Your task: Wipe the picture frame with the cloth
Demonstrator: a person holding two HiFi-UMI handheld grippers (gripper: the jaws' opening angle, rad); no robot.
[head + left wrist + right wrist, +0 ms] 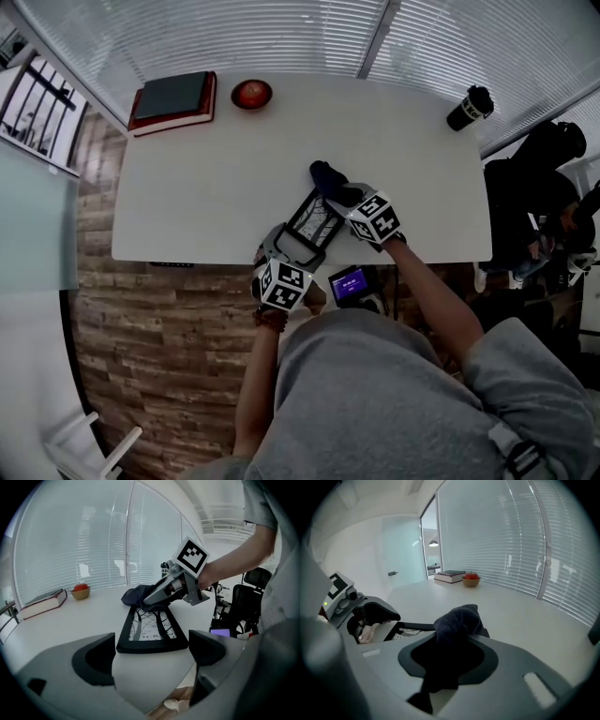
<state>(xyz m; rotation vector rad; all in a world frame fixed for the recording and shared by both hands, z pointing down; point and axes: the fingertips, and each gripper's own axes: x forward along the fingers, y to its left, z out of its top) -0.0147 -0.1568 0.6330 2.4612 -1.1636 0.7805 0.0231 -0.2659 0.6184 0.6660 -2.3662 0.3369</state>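
Two hand-held grippers work at the near edge of a white bench [206, 178]. The right hand-held gripper [447, 663] has its jaws clamped on a bunched dark blue cloth [457, 620], which bulges out ahead of them and rests at the far end of a black rectangular picture frame [314, 220] with a pale branch print. The left hand-held gripper [150, 651] has its jaws spread wide and grips nothing; the frame's near short edge lies just ahead of the gap, and the pads do not press on it. The frame lies flat on the bench, close to the person's side, angled away to the right. Well beyond it, at the far left corner, sit a red-covered book [173, 98] with a dark one on top and a small bowl holding a red fruit [251, 94]; a black lidded travel mug [469, 108] stands at the far right
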